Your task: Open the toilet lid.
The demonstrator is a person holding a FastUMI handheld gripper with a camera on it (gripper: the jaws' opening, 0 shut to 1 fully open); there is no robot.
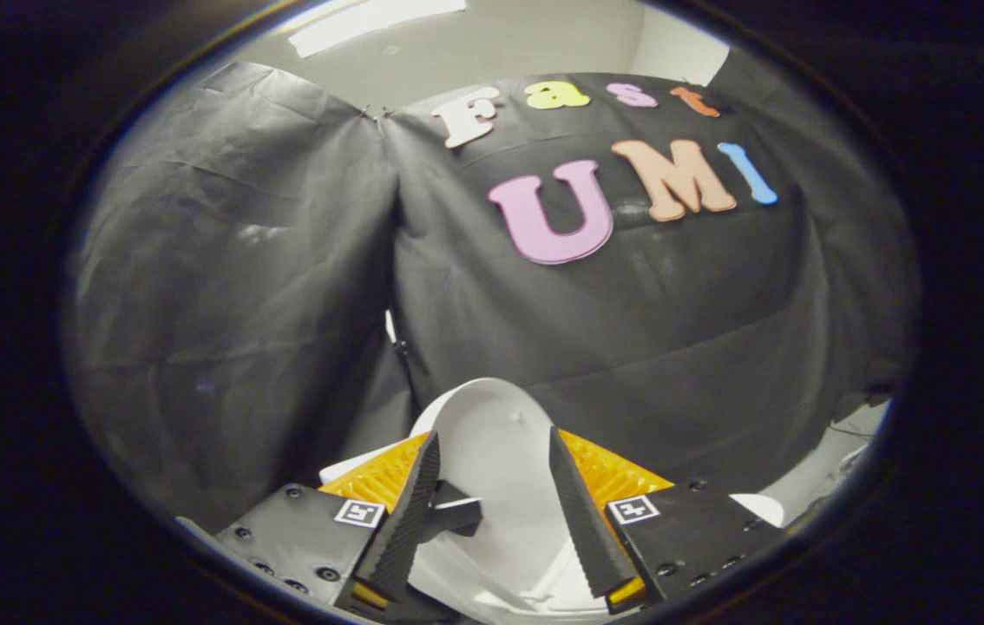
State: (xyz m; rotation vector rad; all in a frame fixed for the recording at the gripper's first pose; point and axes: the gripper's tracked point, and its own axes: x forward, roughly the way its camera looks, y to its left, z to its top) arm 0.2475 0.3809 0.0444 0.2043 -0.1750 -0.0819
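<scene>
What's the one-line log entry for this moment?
task: open toilet lid | toilet lid: raised, rising between the fingers | gripper: open, fingers either side of lid, contact unclear | backdrop: black cloth wall

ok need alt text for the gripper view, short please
A white toilet lid stands raised between the two spread fingers of the open tool, its rounded top edge just beyond their tips. Neither finger clearly presses on the lid. Behind it hangs the booth's wrinkled black cloth wall.
</scene>
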